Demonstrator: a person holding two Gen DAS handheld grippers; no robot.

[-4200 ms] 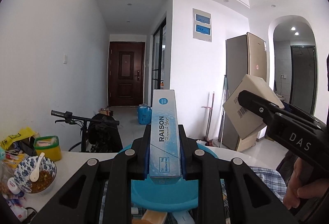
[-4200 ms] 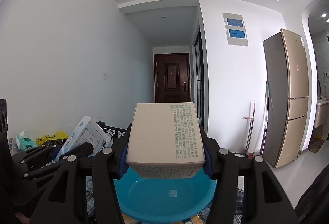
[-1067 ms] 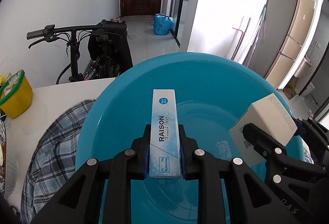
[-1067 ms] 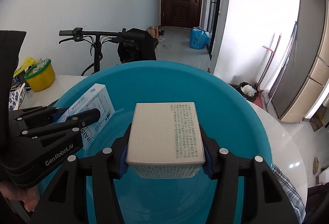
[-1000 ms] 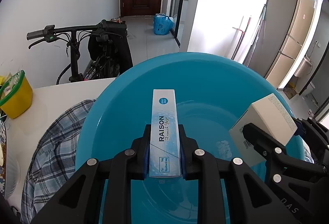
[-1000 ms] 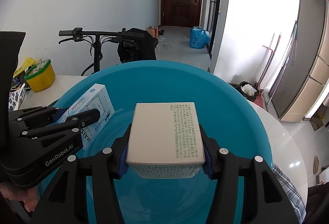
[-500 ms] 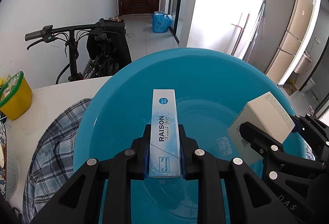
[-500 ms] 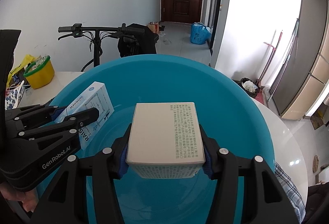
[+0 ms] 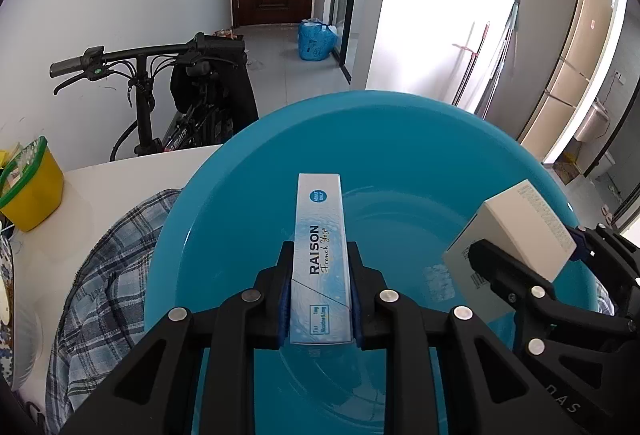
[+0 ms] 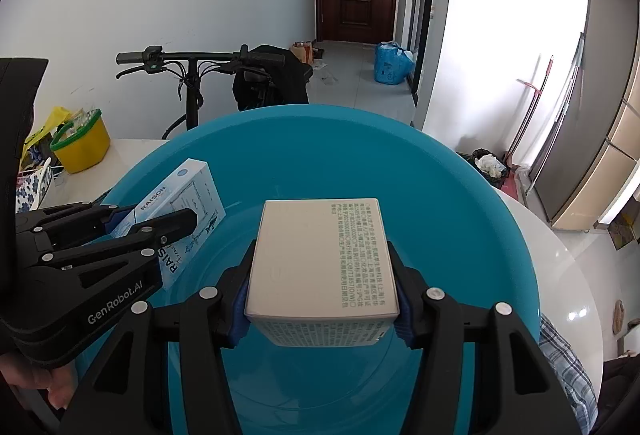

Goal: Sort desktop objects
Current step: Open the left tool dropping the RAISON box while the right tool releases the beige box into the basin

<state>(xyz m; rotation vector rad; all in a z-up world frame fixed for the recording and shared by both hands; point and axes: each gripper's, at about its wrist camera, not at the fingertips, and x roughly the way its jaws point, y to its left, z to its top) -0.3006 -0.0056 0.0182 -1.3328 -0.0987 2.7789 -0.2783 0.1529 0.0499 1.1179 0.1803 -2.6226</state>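
My left gripper [image 9: 320, 275] is shut on a slim light-blue RAISON box [image 9: 319, 255] and holds it over the inside of a big blue basin [image 9: 256, 171]. My right gripper [image 10: 322, 299] is shut on a beige cardboard box [image 10: 322, 259] with small green print, also above the blue basin [image 10: 460, 195]. In the left wrist view the beige box [image 9: 516, 231] shows at the right. In the right wrist view the RAISON box [image 10: 180, 211] shows at the left. Both boxes hang clear of the basin floor.
The basin rests on a plaid cloth [image 9: 100, 275] on a white table [image 9: 120, 175]. A yellow tub with a green rim [image 9: 28, 187] stands at the table's left. A bicycle [image 9: 168, 91] stands behind the table; a fridge [image 9: 560, 55] is at the right.
Over four seconds both grippers tipped down from the room view over the basin. In the last second they dipped slightly lower, still gripping the boxes.
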